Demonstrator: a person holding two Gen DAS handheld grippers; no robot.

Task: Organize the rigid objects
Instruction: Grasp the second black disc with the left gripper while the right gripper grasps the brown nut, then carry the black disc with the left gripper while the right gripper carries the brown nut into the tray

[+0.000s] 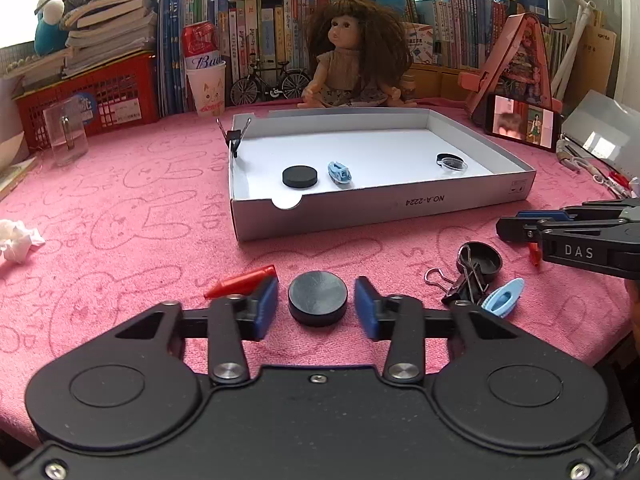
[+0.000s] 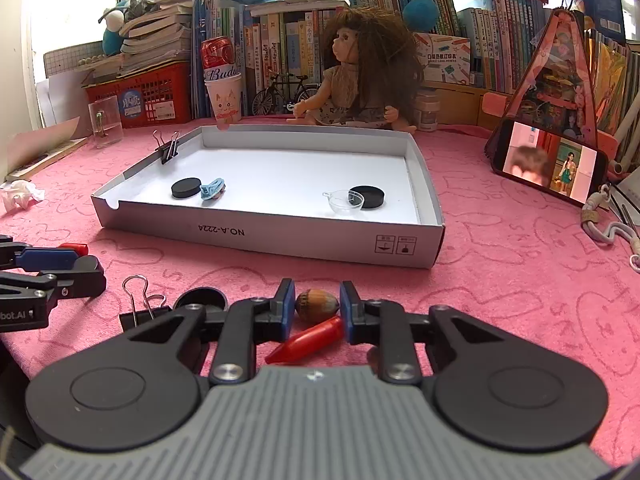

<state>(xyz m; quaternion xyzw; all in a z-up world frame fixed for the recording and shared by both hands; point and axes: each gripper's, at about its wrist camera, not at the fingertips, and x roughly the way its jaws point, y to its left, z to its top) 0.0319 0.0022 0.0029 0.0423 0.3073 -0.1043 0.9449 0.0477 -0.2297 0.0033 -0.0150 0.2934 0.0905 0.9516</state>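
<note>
A white cardboard tray [image 1: 400,208] [image 2: 280,236] lies on the pink cloth. In it are a black disc [image 1: 299,176], a blue clip [image 1: 339,171], a clear cup [image 2: 345,201] by a black lid [image 2: 367,196], and a binder clip [image 1: 235,138] on its left wall. My left gripper [image 1: 317,306] is open around a black disc [image 1: 318,298] on the cloth, not touching. A red cone [image 1: 242,281] lies beside its left finger. My right gripper [image 2: 317,310] is open around a brown acorn [image 2: 317,304], above a red cone [image 2: 306,341].
A black lid [image 1: 482,258], binder clips [image 1: 466,284] and a blue clip [image 1: 503,297] lie between the grippers. A doll [image 1: 352,56], books, a red basket [image 1: 88,100], a can and cup stand behind. A phone [image 2: 550,166] stands at right. Crumpled tissue [image 1: 18,240] lies at left.
</note>
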